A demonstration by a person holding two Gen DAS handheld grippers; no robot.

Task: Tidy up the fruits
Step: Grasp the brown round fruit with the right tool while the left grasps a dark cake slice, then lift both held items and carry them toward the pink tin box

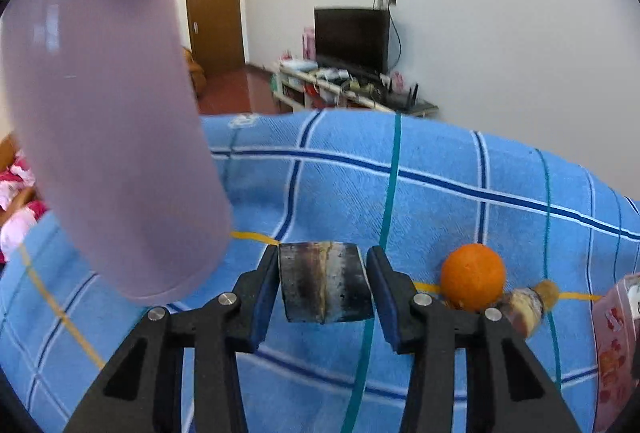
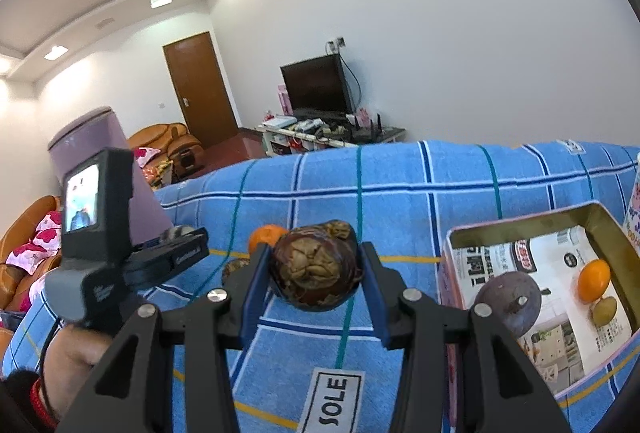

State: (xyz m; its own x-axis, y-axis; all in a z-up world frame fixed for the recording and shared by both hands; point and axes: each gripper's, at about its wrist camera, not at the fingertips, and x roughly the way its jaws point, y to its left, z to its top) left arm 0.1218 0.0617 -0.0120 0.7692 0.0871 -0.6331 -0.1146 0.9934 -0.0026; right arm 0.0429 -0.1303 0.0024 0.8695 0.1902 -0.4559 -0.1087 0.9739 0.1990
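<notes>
My left gripper (image 1: 324,261) is shut on a short dark grey chunk with a brown stripe (image 1: 325,283), both blue pads against its sides, over the blue checked cloth (image 1: 440,161). Right of it an orange (image 1: 472,277) and a brownish knobbly piece (image 1: 528,307) lie on the cloth. My right gripper (image 2: 316,253) is shut on a dark brown, wrinkled round fruit (image 2: 316,269), held above the cloth. To its right an open tin box (image 2: 452,245) holds a purple round fruit (image 2: 508,297), an orange (image 2: 594,279) and a small greenish fruit (image 2: 604,311).
A tall lilac container (image 1: 108,113) stands close on the left, also the lilac container (image 2: 96,129) behind the left gripper's camera (image 2: 96,193) and the person's hand (image 2: 68,357). A second orange (image 2: 266,235) lies on the cloth. The box's pink side (image 1: 616,333) is at the right edge.
</notes>
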